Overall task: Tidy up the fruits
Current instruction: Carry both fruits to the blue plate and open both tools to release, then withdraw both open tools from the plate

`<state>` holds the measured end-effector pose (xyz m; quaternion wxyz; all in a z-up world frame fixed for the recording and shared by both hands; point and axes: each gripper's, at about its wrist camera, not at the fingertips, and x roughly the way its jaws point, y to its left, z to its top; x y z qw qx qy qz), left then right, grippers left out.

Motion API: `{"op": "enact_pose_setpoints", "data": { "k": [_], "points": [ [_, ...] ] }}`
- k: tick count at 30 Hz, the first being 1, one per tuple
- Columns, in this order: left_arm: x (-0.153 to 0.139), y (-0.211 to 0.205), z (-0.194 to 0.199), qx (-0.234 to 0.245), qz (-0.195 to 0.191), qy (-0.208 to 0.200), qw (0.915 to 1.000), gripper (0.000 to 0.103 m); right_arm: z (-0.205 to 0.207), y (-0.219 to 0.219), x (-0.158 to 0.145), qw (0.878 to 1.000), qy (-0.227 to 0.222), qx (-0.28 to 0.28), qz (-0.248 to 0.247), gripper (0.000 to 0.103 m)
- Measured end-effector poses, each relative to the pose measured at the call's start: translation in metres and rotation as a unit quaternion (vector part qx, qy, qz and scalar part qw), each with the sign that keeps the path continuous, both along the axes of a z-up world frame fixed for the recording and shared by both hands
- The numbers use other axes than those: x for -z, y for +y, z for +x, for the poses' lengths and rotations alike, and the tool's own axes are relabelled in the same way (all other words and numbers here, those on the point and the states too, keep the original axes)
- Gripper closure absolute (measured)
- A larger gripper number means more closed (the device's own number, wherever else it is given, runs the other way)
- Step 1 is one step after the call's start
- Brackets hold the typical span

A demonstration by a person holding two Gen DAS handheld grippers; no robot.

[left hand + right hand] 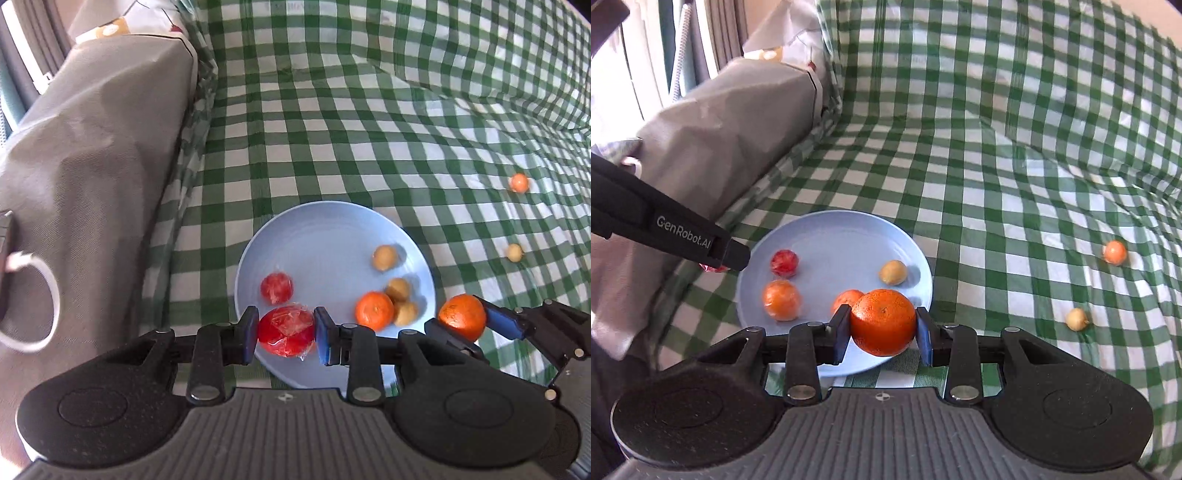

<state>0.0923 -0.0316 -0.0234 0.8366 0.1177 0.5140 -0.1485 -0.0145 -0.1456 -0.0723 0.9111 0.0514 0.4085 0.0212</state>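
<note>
A green-and-white checked cloth (369, 122) covers the whole surface and runs up the rise behind it, creased and rumpled in several places. Along its left edge lies a long grey fabric-covered bolster (96, 147), its cover wrinkled, touching the checked cloth. At the bolster's far end sits a pale printed fabric with small orange and red motifs (110, 22). A white cord loop (37, 295) hangs in front of the grey cover at the left edge.

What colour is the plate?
Pale blue plate, clearest in the right wrist view.
</note>
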Motion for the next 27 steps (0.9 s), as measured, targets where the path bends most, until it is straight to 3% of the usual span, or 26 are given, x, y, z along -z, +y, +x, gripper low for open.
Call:
{"op": "enact_pose_setpoints", "data": {
  "k": [8, 9, 10, 11, 12, 13, 15, 17, 23, 27],
  "points": [
    [0.032, -0.013, 0.036, -0.003, 0.023, 0.012, 0.9997, 0.067, 0.046, 0.008, 0.026, 0.999, 0.011, -0.026, -0.020, 0.065],
    [0.035, -0.013, 0.040, -0.006, 0.026, 0.013, 0.9996, 0.061, 0.049, 0.009, 0.029, 0.999, 0.014, -0.029, -0.022, 0.065],
    [0.037, -0.014, 0.043, -0.006, 0.027, 0.016, 0.9995, 0.041, 0.053, 0.010, 0.032, 0.999, 0.018, -0.032, -0.022, 0.064],
    [0.038, -0.013, 0.045, -0.006, 0.026, 0.019, 0.9995, 0.028, 0.057, 0.011, 0.035, 0.999, 0.023, -0.036, -0.019, 0.064],
    [0.037, -0.012, 0.045, -0.009, 0.023, 0.017, 0.9995, 0.005, 0.060, 0.011, 0.037, 0.999, 0.026, -0.039, -0.014, 0.061],
    [0.033, -0.009, 0.043, -0.013, 0.018, 0.009, 0.9997, 0.000, 0.062, 0.012, 0.037, 0.999, 0.029, -0.041, -0.010, 0.056],
    [0.023, -0.002, 0.033, -0.014, 0.002, -0.009, 0.9999, 0.001, 0.062, 0.013, 0.034, 0.999, 0.031, -0.039, -0.005, 0.030],
    [0.012, 0.005, 0.020, -0.012, -0.005, -0.009, 0.9999, 0.001, 0.053, 0.014, 0.025, 0.999, 0.026, -0.037, -0.003, 0.021],
    [-0.026, 0.037, -0.042, -0.035, -0.008, -0.032, 0.9988, 0.000, -0.013, 0.015, -0.014, 1.000, 0.017, -0.023, -0.003, 0.007],
    [-0.046, 0.058, -0.082, -0.063, -0.004, -0.054, 0.9965, 0.000, -0.064, 0.024, -0.040, 1.000, -0.013, 0.005, -0.013, 0.004]
  ]
}}
